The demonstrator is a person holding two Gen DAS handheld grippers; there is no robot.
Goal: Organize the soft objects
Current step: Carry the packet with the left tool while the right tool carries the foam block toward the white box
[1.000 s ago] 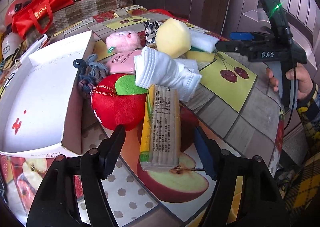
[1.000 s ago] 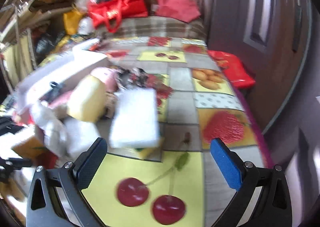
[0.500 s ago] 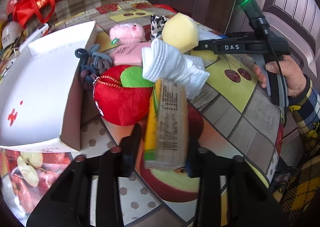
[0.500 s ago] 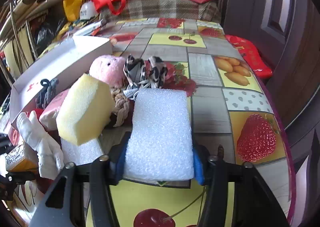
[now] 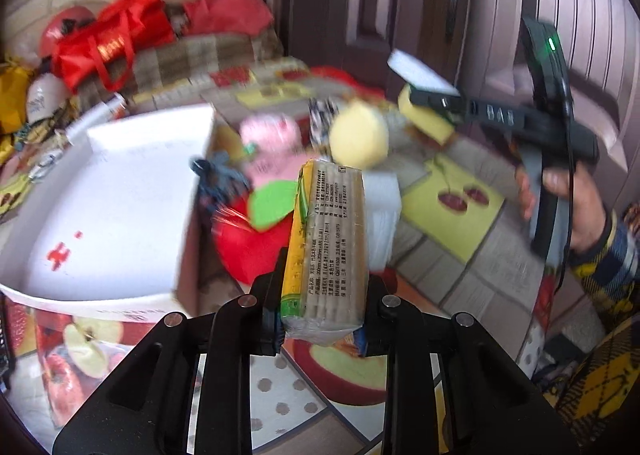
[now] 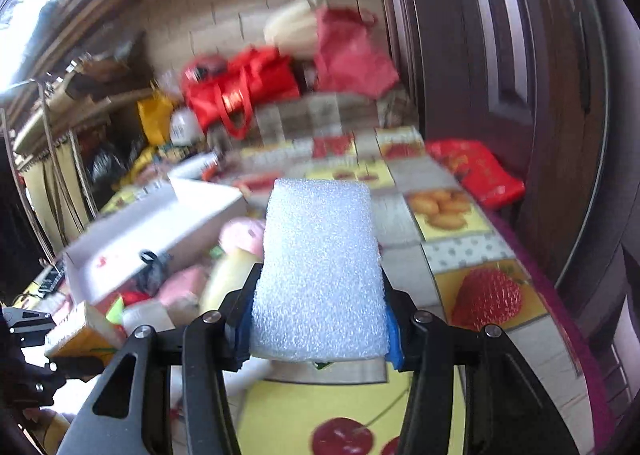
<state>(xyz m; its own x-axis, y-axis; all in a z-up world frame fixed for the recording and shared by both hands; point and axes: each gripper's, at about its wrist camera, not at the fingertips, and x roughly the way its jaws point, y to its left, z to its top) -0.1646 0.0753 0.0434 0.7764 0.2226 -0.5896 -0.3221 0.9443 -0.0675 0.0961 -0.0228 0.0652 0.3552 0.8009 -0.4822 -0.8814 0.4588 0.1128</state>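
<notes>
Now carry both loads to the box

We have the left claw (image 5: 322,313) clamped on the tissue pack (image 5: 326,251), the right claw (image 6: 318,325) on the foam sponge (image 6: 320,275), both clear of the desk (image 6: 404,207). We should grip firmly and release low inside the white box (image 5: 116,207).

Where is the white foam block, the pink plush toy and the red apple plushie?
white foam block (image 6: 320,271): right wrist view, middle of its top face
pink plush toy (image 5: 272,133): left wrist view, its body
red apple plushie (image 5: 248,251): left wrist view, red front
</notes>
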